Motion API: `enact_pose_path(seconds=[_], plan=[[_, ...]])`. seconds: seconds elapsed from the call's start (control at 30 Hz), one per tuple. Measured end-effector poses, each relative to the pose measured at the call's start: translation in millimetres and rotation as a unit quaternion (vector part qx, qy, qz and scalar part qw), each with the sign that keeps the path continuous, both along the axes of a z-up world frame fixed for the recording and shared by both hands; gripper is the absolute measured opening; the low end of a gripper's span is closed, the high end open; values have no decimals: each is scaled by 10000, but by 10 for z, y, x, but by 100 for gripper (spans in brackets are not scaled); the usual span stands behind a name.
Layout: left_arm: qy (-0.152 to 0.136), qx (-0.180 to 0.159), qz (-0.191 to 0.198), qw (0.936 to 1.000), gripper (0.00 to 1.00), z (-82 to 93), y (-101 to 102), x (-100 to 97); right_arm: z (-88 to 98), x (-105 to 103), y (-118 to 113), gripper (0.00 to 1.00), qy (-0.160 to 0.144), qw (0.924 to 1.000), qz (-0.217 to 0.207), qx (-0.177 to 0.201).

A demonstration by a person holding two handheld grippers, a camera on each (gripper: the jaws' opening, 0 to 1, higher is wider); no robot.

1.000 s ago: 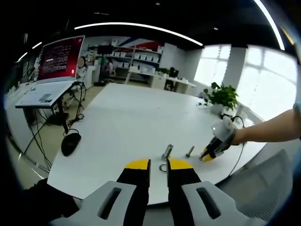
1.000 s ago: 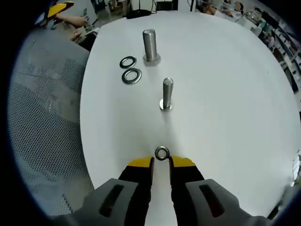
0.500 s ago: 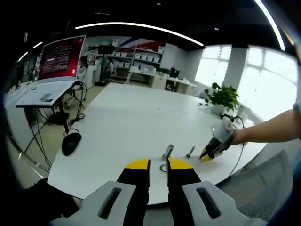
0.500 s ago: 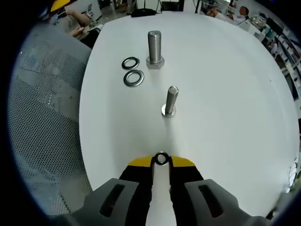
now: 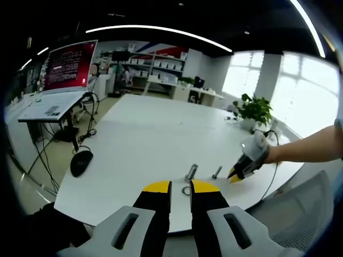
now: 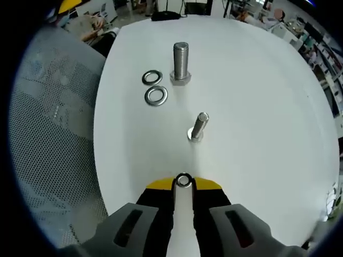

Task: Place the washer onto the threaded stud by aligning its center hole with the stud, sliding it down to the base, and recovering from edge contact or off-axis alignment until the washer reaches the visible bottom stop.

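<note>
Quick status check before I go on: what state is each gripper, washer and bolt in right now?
Right gripper: shut on small washer, above the table.
Small washer: pinched on edge between the jaw tips, not yet on a stud.
Small bolt: standing head-down on the white table, bare.
Large bolt: standing head-down, bare.
Two loose washers: lying flat beside the large bolt.
Left gripper: open, holding nothing.

I am working in an open office: a long white table [image 5: 134, 139], a big red screen [image 5: 68, 66], shelves [image 5: 153, 67], desks, a potted plant [image 5: 253, 110] beside large bright windows [image 5: 300, 91].
</note>
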State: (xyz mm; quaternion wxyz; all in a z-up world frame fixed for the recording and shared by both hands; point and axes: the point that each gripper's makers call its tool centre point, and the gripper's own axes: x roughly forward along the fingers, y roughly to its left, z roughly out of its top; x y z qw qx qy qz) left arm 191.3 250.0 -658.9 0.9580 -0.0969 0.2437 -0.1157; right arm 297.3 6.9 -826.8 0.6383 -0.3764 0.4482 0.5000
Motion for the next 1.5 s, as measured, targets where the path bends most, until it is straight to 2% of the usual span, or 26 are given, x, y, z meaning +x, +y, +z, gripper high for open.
enact_pose_path(seconds=[0.6,0.67,0.73,0.8,1.0,1.5], plan=[[-2,-7,-26,10000,11,-1,-4,0,449,205,312,12,-536,9976,-107,425],[85,6,-35,10000,11,-32,-3,-4,473,218,328,12,-545,9974,-114,449],[-10,-4,-47,10000,11,0,-8,3,503,231,345,12,-569,9972,-109,474],[13,-16,-41,10000,11,-3,-8,-1,527,227,369,12,-562,9972,-91,494],[13,4,-52,10000,11,-3,-10,-3,547,230,450,12,-559,9973,10,477],[8,27,-87,10000,11,-4,-17,-1,403,257,479,12,-431,9988,150,165]])
